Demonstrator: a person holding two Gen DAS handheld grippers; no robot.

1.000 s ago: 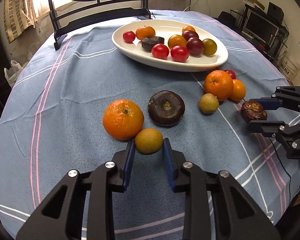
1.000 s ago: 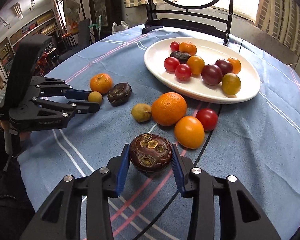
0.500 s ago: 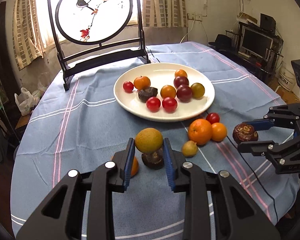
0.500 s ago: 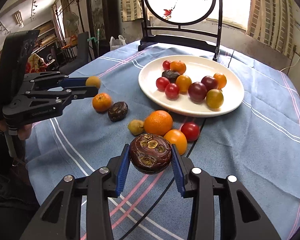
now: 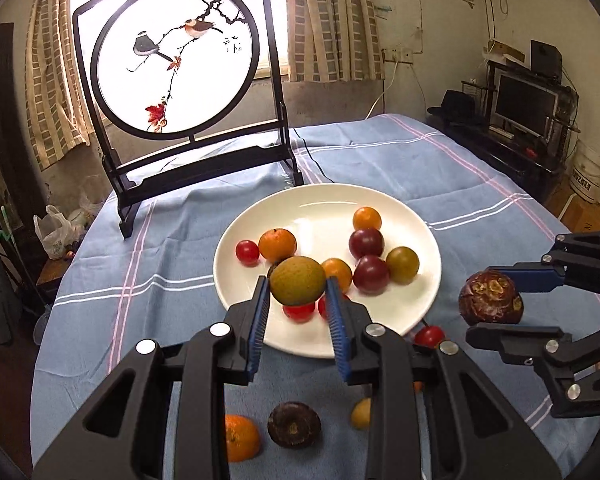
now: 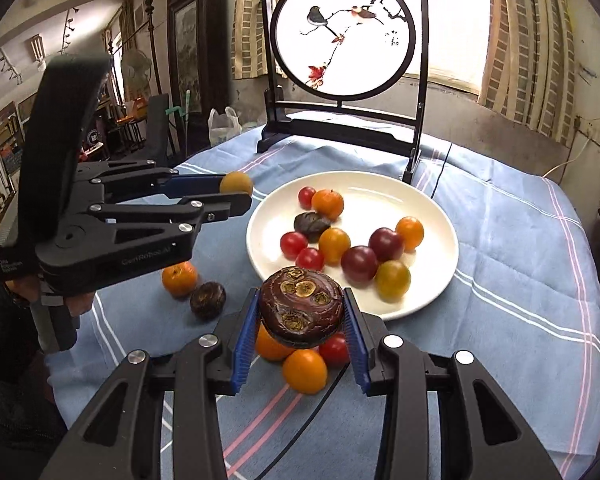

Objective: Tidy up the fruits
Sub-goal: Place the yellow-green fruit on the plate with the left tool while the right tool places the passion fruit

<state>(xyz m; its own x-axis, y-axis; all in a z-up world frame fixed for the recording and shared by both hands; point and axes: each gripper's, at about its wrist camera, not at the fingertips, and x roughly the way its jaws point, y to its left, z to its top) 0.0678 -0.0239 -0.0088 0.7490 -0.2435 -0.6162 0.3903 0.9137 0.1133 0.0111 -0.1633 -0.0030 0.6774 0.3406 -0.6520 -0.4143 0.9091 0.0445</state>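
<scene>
The left hand-held gripper (image 5: 298, 300) points forward and downward, its two blue-padded fingers (image 5: 260, 320) closed on a small yellow-green fruit (image 5: 297, 286) that sits pinched between the pad tips, clear of the table. Seen from the right wrist view, this gripper juts in from the left side, and a hand (image 6: 74, 306) shows wrapped round its handle beneath the black body. The right hand-held gripper (image 6: 302, 316) likewise tilts downward, its blue pads (image 6: 246, 340) pressed against both sides of a dark brown, scarred round fruit (image 6: 301, 312), held in the air. In the left wrist view it reaches in from the right edge.
</scene>
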